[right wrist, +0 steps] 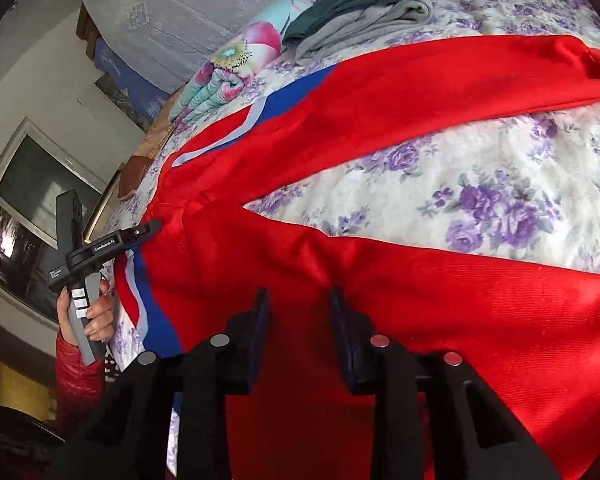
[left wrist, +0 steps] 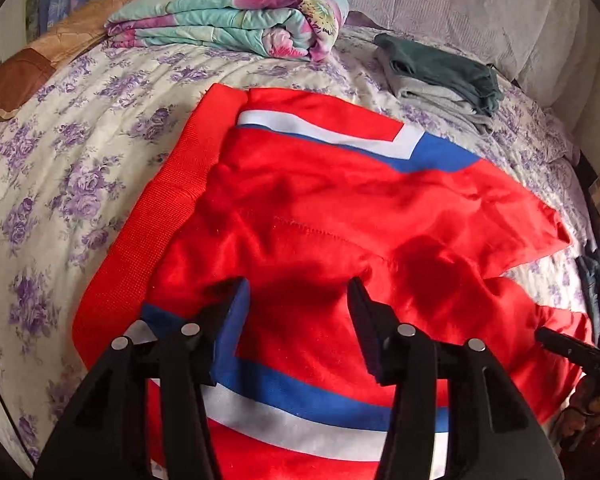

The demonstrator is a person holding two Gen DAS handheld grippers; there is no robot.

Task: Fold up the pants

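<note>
Red pants with blue and white stripes lie spread flat on the floral bedspread, waistband to the left in the left wrist view. Their two legs fan apart in the right wrist view. My left gripper is open and empty, hovering over the pants' near hip area. My right gripper is open and empty, just above the near leg close to the crotch. The left gripper also shows from the side in the right wrist view, and part of the right gripper shows at the left wrist view's right edge.
A folded floral quilt lies at the bed's far side. A small stack of folded grey and dark green clothes sits at the far right. The bedspread shows around the pants. A window is at the left.
</note>
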